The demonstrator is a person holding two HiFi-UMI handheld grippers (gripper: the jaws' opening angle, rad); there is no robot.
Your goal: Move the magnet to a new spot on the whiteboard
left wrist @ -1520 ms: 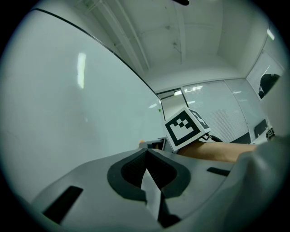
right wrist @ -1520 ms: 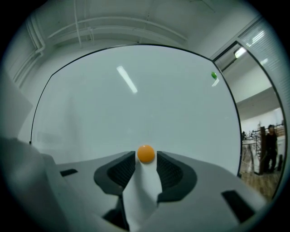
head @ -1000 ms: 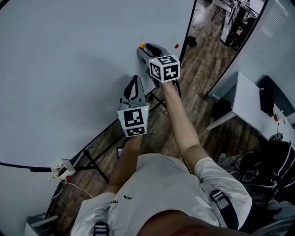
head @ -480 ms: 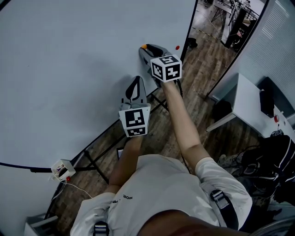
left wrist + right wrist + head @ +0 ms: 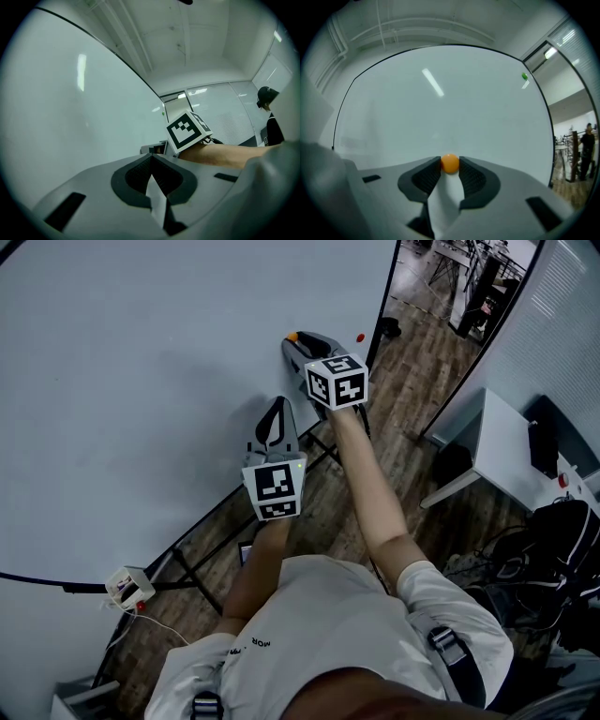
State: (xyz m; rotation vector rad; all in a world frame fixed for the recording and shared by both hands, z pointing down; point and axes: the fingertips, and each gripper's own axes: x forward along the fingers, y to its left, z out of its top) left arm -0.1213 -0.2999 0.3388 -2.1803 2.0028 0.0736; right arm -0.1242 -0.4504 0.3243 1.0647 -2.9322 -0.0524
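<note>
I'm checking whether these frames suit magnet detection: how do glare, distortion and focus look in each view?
Right gripper view: strong fisheye with a dark round vignette, the edge of the whiteboard bowed; one ceiling-light streak reflects on it, clear of the sharp orange magnet. Left gripper view: same vignette, another glare streak on the board. Head view: even light, no glare, magnet tiny.

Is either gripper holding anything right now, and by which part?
The right gripper, its jaws just closing, pinches the orange magnet by its two sides. The left gripper is shut, empty.
</note>
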